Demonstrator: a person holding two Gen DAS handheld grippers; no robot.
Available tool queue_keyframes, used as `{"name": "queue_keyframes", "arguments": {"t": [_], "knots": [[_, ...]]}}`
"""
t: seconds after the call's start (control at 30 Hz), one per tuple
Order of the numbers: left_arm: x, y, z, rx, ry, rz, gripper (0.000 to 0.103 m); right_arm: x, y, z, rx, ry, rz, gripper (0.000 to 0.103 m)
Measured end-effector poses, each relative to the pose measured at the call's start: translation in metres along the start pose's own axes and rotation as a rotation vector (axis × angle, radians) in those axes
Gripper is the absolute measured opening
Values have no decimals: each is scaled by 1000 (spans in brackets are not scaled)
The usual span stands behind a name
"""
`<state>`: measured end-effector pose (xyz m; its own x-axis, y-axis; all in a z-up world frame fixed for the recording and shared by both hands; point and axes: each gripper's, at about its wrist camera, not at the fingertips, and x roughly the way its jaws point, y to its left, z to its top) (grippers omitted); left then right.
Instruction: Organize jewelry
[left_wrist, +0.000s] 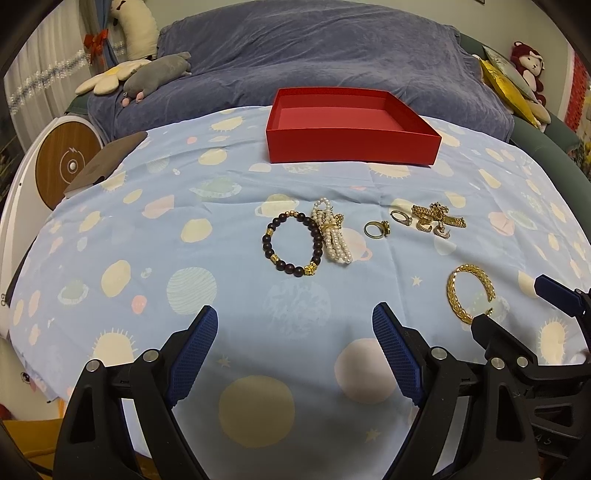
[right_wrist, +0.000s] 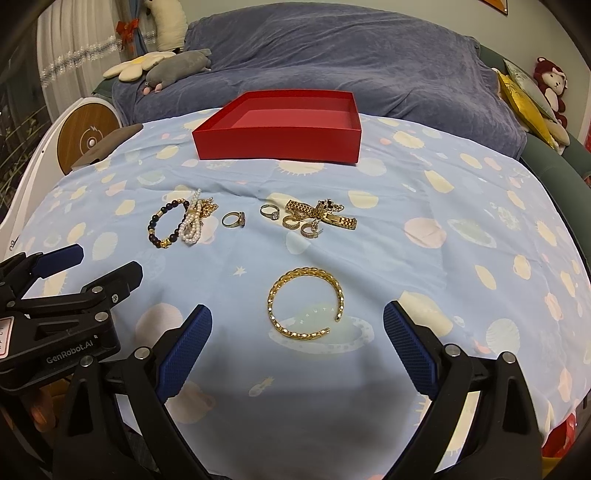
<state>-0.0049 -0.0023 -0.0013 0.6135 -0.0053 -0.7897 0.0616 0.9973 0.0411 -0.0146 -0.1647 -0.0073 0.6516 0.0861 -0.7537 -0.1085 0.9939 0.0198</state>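
A red open box (left_wrist: 352, 146) sits at the far side of the table (left_wrist: 147, 236), which is draped in a pale blue cloth printed with planets and suns. The jewelry lies on the cloth nearer than the box. A dark beaded bracelet (left_wrist: 293, 243) with gold spacers touches a bunched pearl strand (left_wrist: 332, 236) on its right. Just beside them lies a gold ring (left_wrist: 376, 229), then a second ring (left_wrist: 400, 218) set with a clear stone, a tangle of gold chain (left_wrist: 441, 216) and two small hoop earrings (left_wrist: 430, 228). A gold open cuff bangle (right_wrist: 306, 306) lies apart from the rest, nearest the right tool (right_wrist: 297, 349), between its spread blue pads. The left tool (left_wrist: 295, 350) also has its fingers wide apart, holding nothing, over bare cloth in front of the beaded bracelet.
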Motion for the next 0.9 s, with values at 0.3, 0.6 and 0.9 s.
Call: {"name": "queue_keyframes", "arguments": {"t": [0.3, 0.6, 0.9], "knots": [[0, 1, 1, -3, 0, 1, 82, 0, 1, 0, -1, 0, -1, 92], [0, 2, 2, -11, 3, 0, 82, 0, 1, 0, -1, 1, -1, 92], [0, 2, 2, -11, 3, 0, 82, 0, 1, 0, -1, 1, -1, 92]]}}
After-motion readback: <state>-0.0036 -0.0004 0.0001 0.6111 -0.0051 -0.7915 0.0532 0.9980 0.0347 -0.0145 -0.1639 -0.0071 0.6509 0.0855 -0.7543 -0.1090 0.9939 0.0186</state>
